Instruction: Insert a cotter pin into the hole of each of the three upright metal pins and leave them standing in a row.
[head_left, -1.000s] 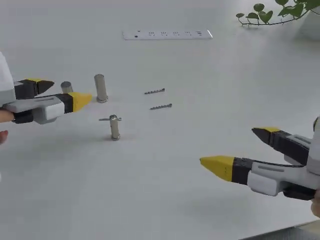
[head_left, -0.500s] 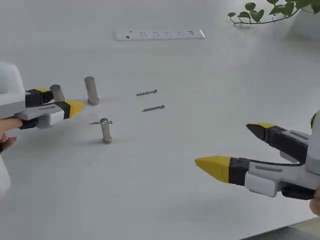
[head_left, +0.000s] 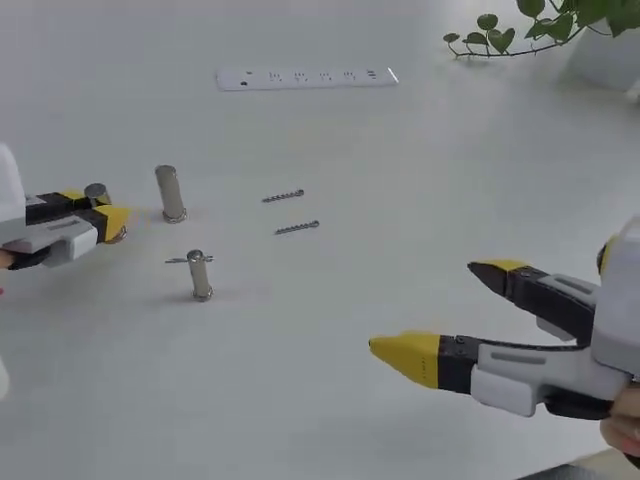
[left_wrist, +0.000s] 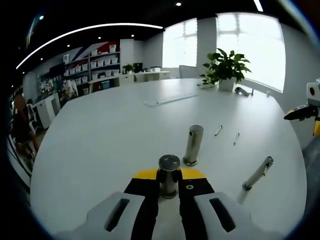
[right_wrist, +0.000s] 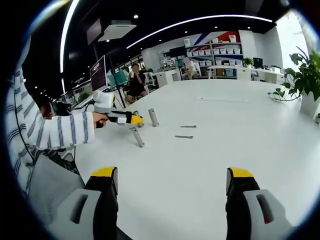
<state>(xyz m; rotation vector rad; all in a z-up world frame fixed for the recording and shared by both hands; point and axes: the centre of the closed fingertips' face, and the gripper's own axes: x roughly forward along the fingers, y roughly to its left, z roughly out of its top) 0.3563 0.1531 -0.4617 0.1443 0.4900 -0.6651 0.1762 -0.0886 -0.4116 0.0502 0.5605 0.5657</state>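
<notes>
Three metal pins stand at the left of the white table (head_left: 330, 400). My left gripper (head_left: 108, 214) is shut on the leftmost metal pin (head_left: 97, 192), which stands upright between the jaws (left_wrist: 169, 175). A bare second pin (head_left: 170, 193) (left_wrist: 193, 145) stands just right of it. The nearer third pin (head_left: 200, 275) (left_wrist: 255, 175) has a cotter pin through its top. Two loose cotter pins (head_left: 283, 196) (head_left: 297, 228) lie further right. My right gripper (head_left: 440, 310) (right_wrist: 172, 177) hovers open and holds nothing at the lower right, far from the pins.
A white power strip (head_left: 305, 77) lies at the back of the table. A potted plant (head_left: 520, 25) stands at the back right corner. A striped sleeve (right_wrist: 55, 135) holds the left gripper (right_wrist: 122, 118). People stand beyond the table (right_wrist: 135, 80).
My left gripper has drawn back to the left and closed around the leftmost pin. The head camera has shifted. The right gripper stays open in much the same place.
</notes>
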